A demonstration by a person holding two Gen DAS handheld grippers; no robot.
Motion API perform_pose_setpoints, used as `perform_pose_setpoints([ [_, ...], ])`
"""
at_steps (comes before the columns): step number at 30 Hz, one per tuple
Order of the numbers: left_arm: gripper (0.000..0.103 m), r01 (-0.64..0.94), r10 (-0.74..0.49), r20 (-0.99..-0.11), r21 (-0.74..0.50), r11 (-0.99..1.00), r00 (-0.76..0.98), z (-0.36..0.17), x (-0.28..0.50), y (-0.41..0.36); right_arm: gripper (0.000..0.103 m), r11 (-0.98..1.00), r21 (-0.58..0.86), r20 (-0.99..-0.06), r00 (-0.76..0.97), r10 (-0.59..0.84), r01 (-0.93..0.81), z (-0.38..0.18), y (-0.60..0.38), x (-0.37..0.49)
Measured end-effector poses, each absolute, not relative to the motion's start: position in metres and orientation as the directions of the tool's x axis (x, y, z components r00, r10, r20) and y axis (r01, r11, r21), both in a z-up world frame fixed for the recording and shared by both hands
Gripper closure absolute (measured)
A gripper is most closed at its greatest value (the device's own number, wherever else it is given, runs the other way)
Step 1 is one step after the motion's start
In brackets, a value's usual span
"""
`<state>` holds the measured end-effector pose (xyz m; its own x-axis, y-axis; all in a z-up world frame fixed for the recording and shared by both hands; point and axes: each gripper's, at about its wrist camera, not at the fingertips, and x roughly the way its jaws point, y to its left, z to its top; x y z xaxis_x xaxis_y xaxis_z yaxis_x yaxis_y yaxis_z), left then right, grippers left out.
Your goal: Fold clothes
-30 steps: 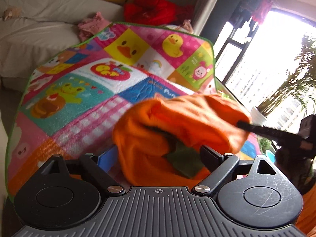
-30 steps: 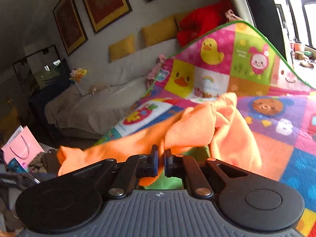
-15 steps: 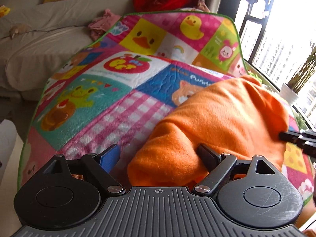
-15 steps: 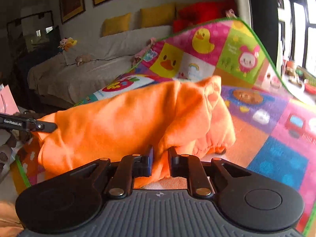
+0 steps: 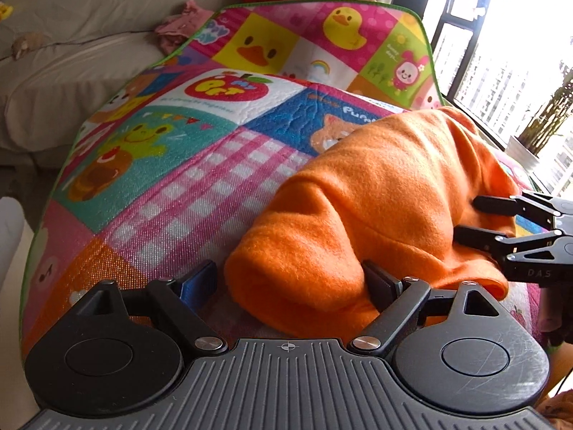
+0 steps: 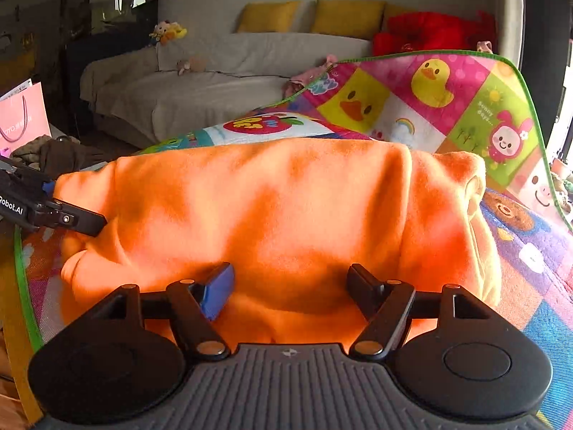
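Note:
An orange fleece garment [image 5: 394,186] lies bunched in a thick fold on a colourful patchwork play mat [image 5: 179,197]. My left gripper [image 5: 290,281] stands open at the garment's near rolled end; the blue pad is clear of the cloth and the black finger touches it. In the right wrist view the garment [image 6: 286,208] fills the middle. My right gripper [image 6: 292,286] is over its near edge with the jaws opening; cloth lies between them but the pads do not press on it. The right gripper [image 5: 467,216] also shows at the garment's far end.
A grey-covered sofa [image 6: 215,82] with yellow cushions [image 6: 343,18] and a red pillow [image 6: 429,32] lies behind the mat [image 6: 447,107]. Pink clothes [image 5: 179,28] sit at the mat's far edge. A pink bag [image 6: 21,114] stands left; a window and plant [image 5: 537,132] are right.
The garment hung lifted a second ago and now rests on the mat. My right gripper was shut on it and has let go, its jaws spreading. Both grippers came down.

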<state>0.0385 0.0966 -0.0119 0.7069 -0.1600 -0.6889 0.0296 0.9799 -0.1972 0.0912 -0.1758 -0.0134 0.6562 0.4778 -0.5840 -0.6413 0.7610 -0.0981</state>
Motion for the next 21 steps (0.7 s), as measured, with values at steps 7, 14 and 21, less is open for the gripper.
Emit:
perform_pose_setpoints([
  [7, 0.022, 0.087, -0.265, -0.665, -0.288, 0.954, 0.698, -0.013, 0.032, 0.088, 0.021, 0.601, -0.252, -0.522, 0.629, 0.576, -0.759, 0.007, -0.156, 0.037],
  [14, 0.025, 0.063, -0.316, -0.648, -0.382, 0.922, 0.693, -0.014, 0.033, 0.095, 0.021, 0.588, -0.232, -0.583, 0.595, 0.553, -0.775, -0.017, -0.131, 0.049],
  [21, 0.018, 0.081, -0.301, -0.653, -0.345, 0.935, 0.695, -0.014, 0.034, 0.085, 0.021, 0.602, -0.188, -0.606, 0.574, 0.55, -0.776, -0.026, -0.136, 0.051],
])
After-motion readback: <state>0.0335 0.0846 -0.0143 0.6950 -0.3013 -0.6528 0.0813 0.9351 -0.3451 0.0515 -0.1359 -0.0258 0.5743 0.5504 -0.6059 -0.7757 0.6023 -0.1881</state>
